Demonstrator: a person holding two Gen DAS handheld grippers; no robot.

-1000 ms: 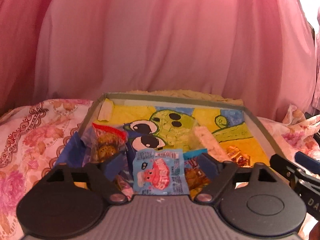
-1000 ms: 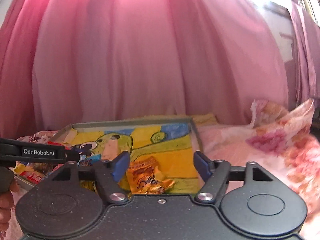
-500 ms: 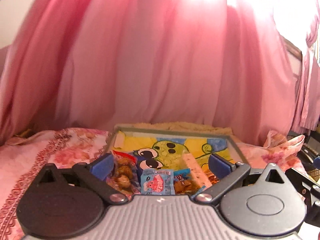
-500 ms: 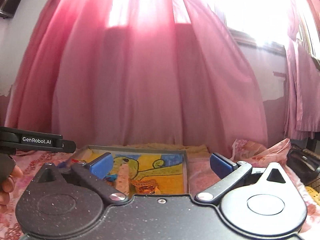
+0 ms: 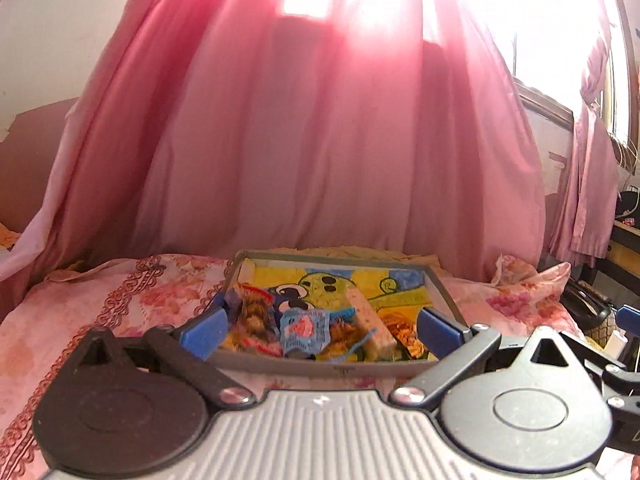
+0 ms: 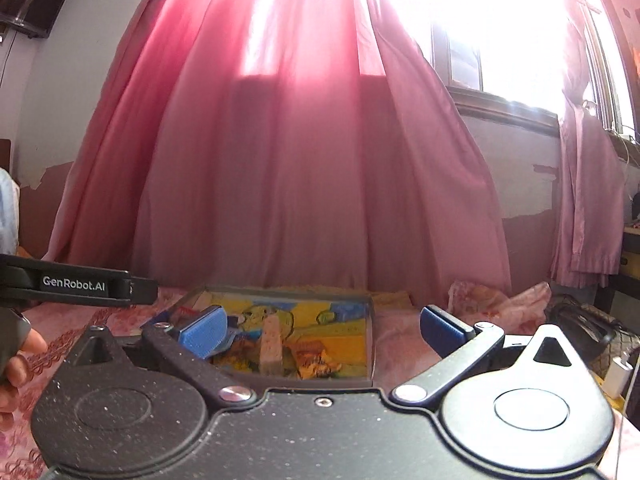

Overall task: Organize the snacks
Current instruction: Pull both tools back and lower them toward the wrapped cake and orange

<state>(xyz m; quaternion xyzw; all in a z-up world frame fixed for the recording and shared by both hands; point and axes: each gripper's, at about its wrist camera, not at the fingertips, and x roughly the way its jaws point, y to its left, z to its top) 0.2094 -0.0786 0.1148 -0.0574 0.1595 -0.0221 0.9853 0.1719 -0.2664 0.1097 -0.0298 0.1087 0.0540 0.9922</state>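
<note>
A grey-rimmed tray point(image 5: 344, 369) with a yellow and blue cartoon lining lies on the bed. Several snacks are piled in its near half: a light-blue packet with a pink figure point(image 5: 305, 328), a red-topped bag of brown cookies point(image 5: 252, 312), a pale wafer bar point(image 5: 370, 322) and a golden wrapper point(image 5: 402, 326). My left gripper point(image 5: 320, 326) hangs open just short of the tray with nothing between its blue pads. My right gripper point(image 6: 322, 330) is open too, held back from the tray point(image 6: 370, 344); the wafer bar point(image 6: 272, 342) and golden wrapper point(image 6: 314, 358) show between its fingers.
A pink floral bedspread point(image 5: 100, 304) covers the bed around the tray. Pink curtains point(image 5: 320, 140) hang right behind it, backlit by a window. A dark bag point(image 6: 580, 328) and a white charger point(image 6: 618, 372) lie off the bed's right side. The left gripper's handle point(image 6: 76, 286) and a hand point(image 6: 16, 364) show at left.
Both grippers have pulled back and up from the tray, which now looks smaller and farther off. Both sets of fingers have spread wider. The snacks stay in the tray.
</note>
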